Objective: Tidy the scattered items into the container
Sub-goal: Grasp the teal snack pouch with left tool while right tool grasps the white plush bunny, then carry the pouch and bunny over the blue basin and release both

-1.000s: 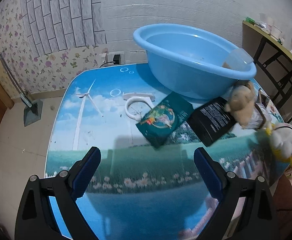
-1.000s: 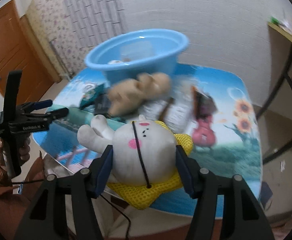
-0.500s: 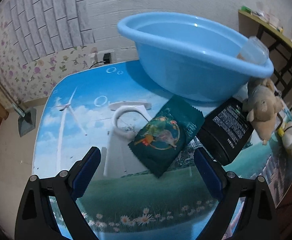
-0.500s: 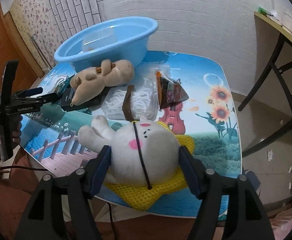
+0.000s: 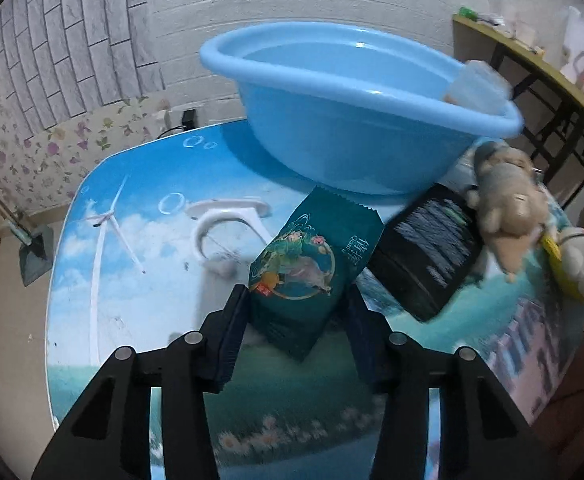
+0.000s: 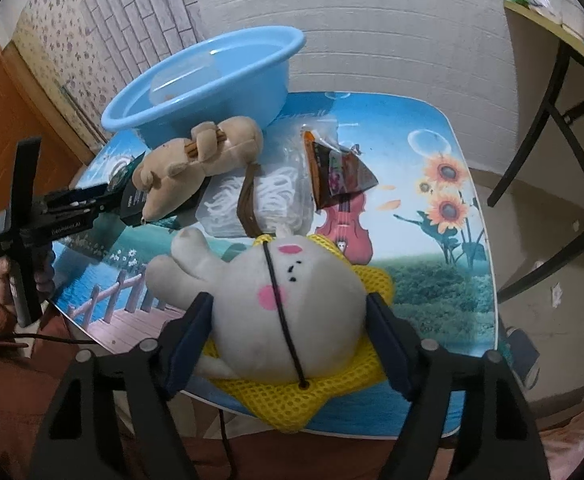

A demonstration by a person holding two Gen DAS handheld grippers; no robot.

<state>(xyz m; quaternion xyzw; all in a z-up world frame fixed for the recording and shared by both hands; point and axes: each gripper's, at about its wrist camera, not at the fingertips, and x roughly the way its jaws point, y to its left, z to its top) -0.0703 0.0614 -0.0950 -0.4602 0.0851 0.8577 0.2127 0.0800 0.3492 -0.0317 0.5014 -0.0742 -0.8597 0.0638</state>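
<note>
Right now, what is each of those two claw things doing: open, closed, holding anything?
Left gripper: just closed on the green packet.
Right gripper: closed around the white plush rabbit.

blue basin [image 5: 356, 120]: upright, table's far edge | green snack packet [image 5: 312, 272]: tilted, just before basin | black pouch [image 5: 428, 248]: beside it | white rabbit plush [image 6: 287, 308]: on yellow mesh, near edge

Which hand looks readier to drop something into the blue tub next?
Left, probably: its gripper has just closed on the green packet, right beside the blue tub. The right gripper's white bunny sits farther away.
</note>
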